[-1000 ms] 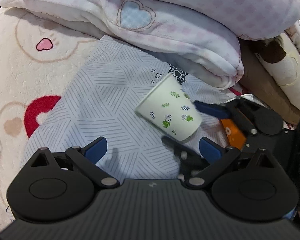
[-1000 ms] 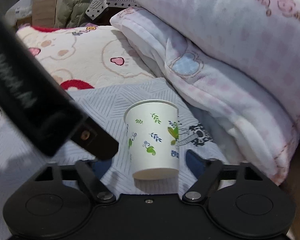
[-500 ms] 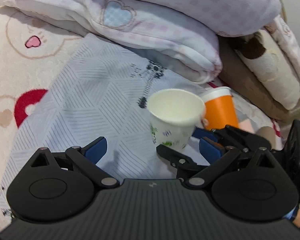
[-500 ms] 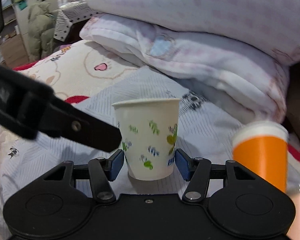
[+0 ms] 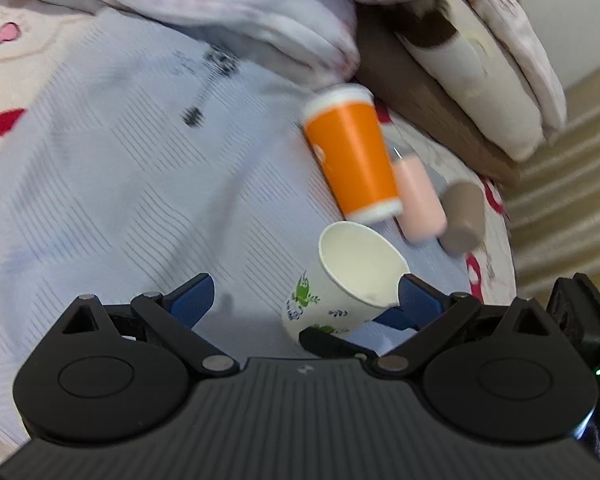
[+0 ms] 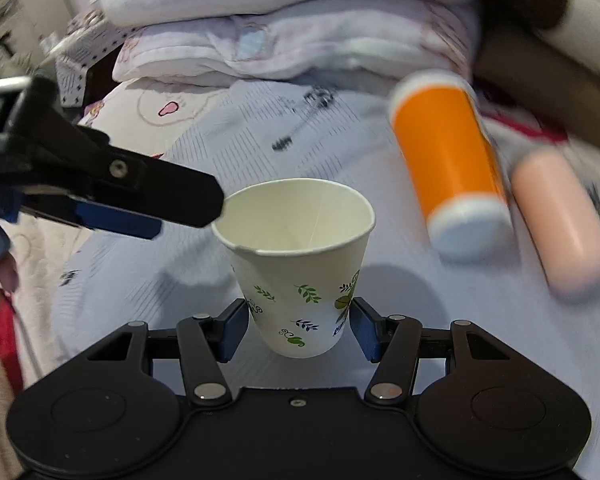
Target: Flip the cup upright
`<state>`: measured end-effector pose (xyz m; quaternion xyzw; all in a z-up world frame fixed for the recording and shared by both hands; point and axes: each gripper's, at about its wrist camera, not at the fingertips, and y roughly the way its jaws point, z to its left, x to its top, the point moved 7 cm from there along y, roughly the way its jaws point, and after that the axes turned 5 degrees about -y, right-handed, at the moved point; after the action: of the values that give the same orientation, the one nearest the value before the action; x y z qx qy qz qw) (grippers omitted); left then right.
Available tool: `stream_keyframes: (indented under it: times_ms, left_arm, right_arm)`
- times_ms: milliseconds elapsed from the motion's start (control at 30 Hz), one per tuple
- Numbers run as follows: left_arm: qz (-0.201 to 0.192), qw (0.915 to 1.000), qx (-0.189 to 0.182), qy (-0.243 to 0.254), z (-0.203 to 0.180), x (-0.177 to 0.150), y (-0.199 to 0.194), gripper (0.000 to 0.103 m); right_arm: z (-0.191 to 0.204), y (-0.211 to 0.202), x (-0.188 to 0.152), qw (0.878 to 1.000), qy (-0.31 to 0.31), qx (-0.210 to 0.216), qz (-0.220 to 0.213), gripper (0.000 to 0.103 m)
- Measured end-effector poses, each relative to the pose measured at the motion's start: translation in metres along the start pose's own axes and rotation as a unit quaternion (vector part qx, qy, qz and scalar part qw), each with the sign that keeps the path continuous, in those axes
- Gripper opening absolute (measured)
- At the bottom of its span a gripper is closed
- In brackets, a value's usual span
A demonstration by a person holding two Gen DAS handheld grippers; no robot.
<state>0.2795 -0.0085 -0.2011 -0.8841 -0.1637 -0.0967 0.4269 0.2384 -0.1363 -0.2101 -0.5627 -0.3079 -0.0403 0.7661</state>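
Observation:
A white paper cup with leaf prints (image 6: 300, 264) stands mouth up between the blue pads of my right gripper (image 6: 298, 326), which is shut on its lower body. In the left wrist view the cup (image 5: 340, 280) shows at the right, tilted, with its open mouth facing up. My left gripper (image 5: 304, 296) is open and empty; its right finger (image 5: 418, 300) is close beside the cup's rim. The left gripper's finger (image 6: 112, 188) reaches in from the left in the right wrist view, next to the rim.
An orange cup with white ends (image 6: 448, 160) lies on its side on the grey striped cloth (image 5: 100, 184), with a pink cup (image 6: 560, 220) and a brown cup (image 5: 462, 216) beside it. Folded blankets and pillows (image 6: 300, 24) pile up behind.
The cup has turned from mouth down to mouth up in my right gripper. Both views have swung right, bringing the orange, pink and brown cups into view.

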Motion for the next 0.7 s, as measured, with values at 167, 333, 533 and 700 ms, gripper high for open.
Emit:
stream_keyframes:
  times_ms: [167,333,533,700]
  left_arm:
    - [0.033,0.9992,-0.021,0.014,-0.013,-0.022,0.005,0.099]
    - [0.045,0.9983,-0.03,0.022,-0.019,-0.032,0.009,0.099]
    - [0.053,0.9963,-0.048,0.048,-0.025,-0.036,0.007,0.099]
    - [0.047,0.9957,-0.054,0.059,-0.032,-0.038,0.01,0.099]
  right_arm:
    - [0.001,-0.017,-0.024,0.999,0.04,0.011,-0.001,0.061]
    - [-0.006,-0.027,-0.038,0.997,0.072,0.012,0.002,0.061]
    - [-0.022,-0.024,-0.044,0.994,0.108,0.021,0.006,0.061]
    - [-0.033,-0.018,-0.033,0.992,0.117,0.034,-0.008,0.061]
